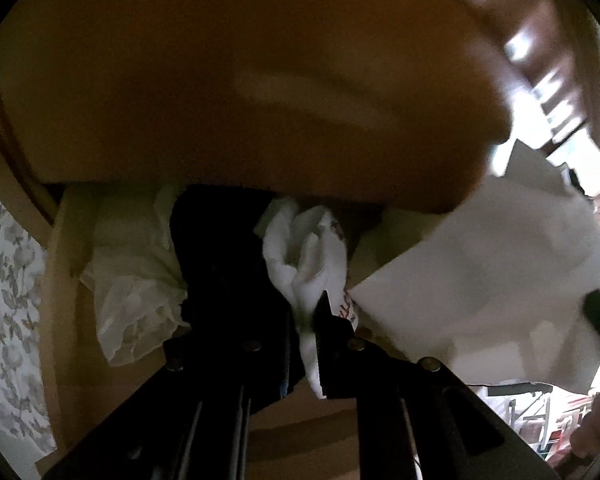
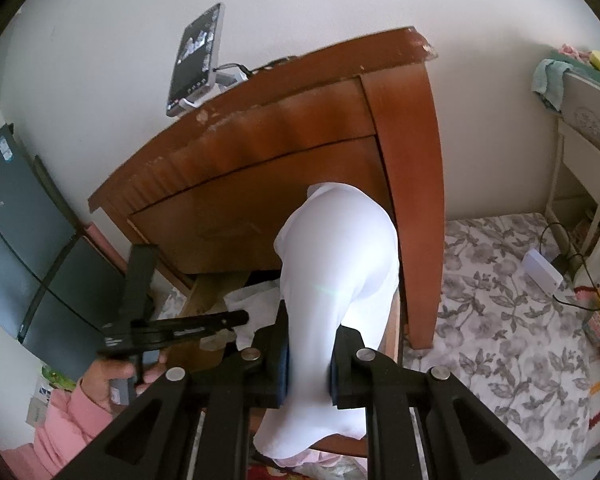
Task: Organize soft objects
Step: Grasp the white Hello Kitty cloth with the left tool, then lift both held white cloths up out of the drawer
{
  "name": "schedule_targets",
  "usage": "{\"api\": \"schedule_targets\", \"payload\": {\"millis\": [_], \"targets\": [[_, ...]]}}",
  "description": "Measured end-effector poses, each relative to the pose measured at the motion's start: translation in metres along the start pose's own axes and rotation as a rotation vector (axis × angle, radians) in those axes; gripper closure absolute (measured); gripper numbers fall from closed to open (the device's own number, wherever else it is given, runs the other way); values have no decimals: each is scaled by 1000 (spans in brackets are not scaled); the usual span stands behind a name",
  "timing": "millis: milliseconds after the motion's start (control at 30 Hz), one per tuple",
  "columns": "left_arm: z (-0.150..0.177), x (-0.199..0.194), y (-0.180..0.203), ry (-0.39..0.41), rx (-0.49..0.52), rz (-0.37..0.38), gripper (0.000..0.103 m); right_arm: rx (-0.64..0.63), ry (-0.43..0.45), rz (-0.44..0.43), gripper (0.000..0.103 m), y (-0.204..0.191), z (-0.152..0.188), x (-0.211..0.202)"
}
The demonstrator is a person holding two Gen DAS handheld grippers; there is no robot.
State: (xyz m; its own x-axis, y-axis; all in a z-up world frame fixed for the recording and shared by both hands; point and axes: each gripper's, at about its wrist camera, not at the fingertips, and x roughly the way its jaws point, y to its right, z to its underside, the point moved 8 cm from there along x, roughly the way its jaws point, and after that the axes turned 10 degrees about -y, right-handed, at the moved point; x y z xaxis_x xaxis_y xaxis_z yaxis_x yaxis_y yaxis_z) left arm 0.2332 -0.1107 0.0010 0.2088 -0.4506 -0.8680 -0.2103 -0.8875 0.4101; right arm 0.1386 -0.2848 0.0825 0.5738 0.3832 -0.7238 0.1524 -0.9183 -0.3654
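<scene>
My left gripper [image 1: 303,309] is shut on a small white cloth with red print [image 1: 312,256], which hangs from the pads just above an open wooden drawer [image 1: 66,240]. Beside it in the drawer lie a black garment [image 1: 216,240] and a sheer white cloth [image 1: 132,280]. My right gripper [image 2: 310,346] is shut on a large white cloth [image 2: 340,248], held up in front of the brown dresser [image 2: 284,152]. That same large white cloth [image 1: 480,276] fills the right of the left wrist view. In the right wrist view, a hand in a pink sleeve [image 2: 60,420] holds the left gripper [image 2: 220,320] over the drawer.
The dresser's closed drawer front [image 1: 240,80] hangs just above the drawer opening. A phone on a stand [image 2: 196,60] sits on the dresser top. A floral bedsheet [image 2: 500,300] lies to the right, a white side table [image 2: 584,160] beyond it, a grey cabinet [image 2: 16,232] to the left.
</scene>
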Motion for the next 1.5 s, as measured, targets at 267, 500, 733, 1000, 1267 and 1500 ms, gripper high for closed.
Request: {"api": "schedule_targets", "payload": {"millis": [267, 500, 733, 1000, 1267, 1500], "targets": [[18, -43, 5, 77, 19, 29, 92, -18, 30, -1, 88, -12, -1, -17], [27, -5, -31, -50, -64, -32, 92, -13, 5, 1, 88, -15, 4, -12], [43, 17, -50, -159, -137, -15, 88, -16, -17, 10, 88, -16, 8, -6], [46, 22, -43, -212, -107, -1, 85, -15, -28, 6, 88, -16, 8, -1], [49, 30, -38, -189, -60, -37, 96, -15, -44, 5, 88, -18, 11, 4], [35, -5, -30, -62, -41, 23, 99, -18, -34, 8, 88, -19, 10, 0]]}}
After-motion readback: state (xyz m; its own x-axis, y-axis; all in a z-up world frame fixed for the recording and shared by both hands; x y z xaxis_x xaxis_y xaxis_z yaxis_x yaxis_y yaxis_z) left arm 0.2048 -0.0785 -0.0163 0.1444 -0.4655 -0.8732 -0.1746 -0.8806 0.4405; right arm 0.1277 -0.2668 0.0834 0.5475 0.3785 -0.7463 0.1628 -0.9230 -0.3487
